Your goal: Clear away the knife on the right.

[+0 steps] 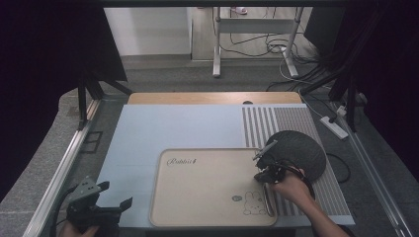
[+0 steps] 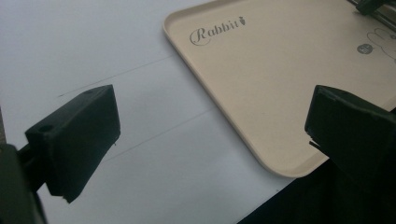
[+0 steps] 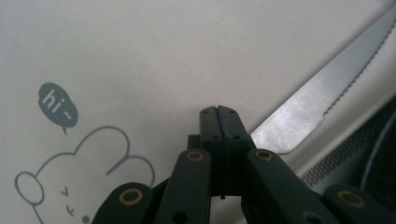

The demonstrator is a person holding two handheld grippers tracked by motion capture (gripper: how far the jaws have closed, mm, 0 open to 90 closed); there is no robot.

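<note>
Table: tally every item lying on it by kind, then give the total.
Beige tray: 1
Serrated knife: 1
Dark round mat: 1
Pale blue and striped mat: 1
Total: 4

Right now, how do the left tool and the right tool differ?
The left tool stands wide open with nothing between its jaws; the right tool is shut, jaws pressed together. The left tool hovers off the tray's near-left corner, over the blue mat; the right tool is over the tray's printed rabbit, beside a serrated knife. Both have black jaws.
</note>
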